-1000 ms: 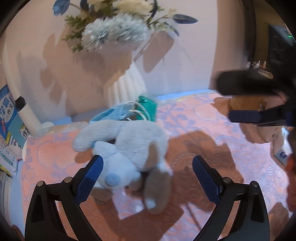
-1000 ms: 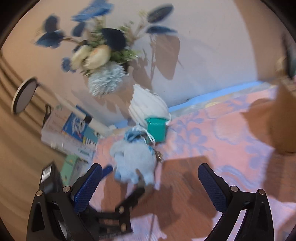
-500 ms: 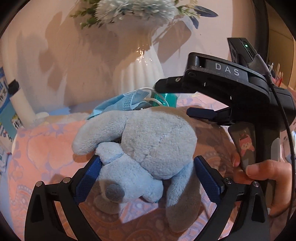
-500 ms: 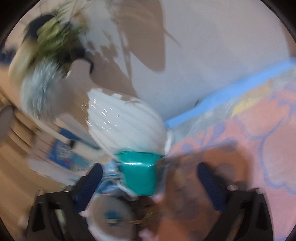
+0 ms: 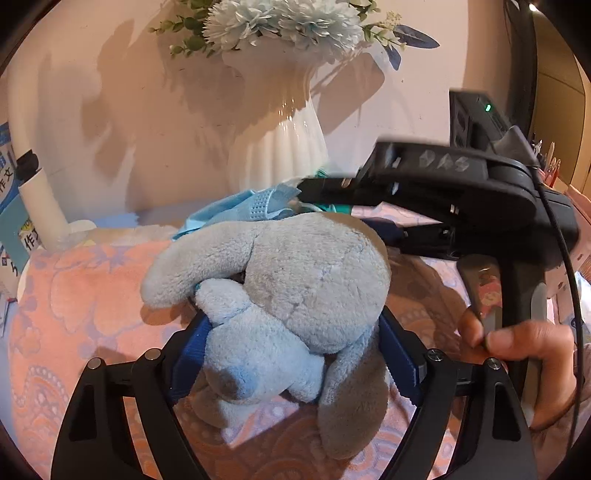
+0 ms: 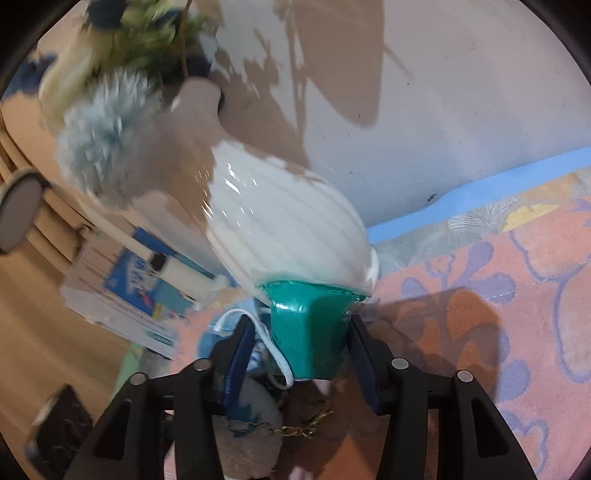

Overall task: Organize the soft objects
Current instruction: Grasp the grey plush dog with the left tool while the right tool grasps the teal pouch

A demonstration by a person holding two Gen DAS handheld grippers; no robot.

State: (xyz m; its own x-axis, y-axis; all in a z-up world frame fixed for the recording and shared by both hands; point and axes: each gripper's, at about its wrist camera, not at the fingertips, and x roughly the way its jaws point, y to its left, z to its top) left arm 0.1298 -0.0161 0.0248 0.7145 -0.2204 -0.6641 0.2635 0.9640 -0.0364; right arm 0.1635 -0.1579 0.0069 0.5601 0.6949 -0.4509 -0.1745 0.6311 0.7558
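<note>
A grey and pale blue plush dog [image 5: 291,295] lies on the pink patterned cloth [image 5: 81,291]. My left gripper [image 5: 291,354] has its blue pads pressed into both sides of the plush. A blue face mask [image 5: 243,210] lies behind it. My right gripper [image 6: 299,354] reaches in from the right in the left wrist view [image 5: 436,192]. Its pads close around a green soft pack [image 6: 310,328] in front of the white vase [image 6: 280,229]. The mask's white ear loop [image 6: 266,339] runs beside the pack. The plush top [image 6: 247,435] and a gold chain show below.
The ribbed white vase [image 5: 277,147] with pale blue flowers [image 5: 280,22] stands against the wall just behind the objects. Books [image 6: 122,295] and a white tube [image 5: 40,206] are at the left edge. A hand [image 5: 517,354] holds the right gripper's handle.
My left gripper has moved forward over the plush dog and closed onto it. My right gripper has swung in toward the vase and closed around the green pack.
</note>
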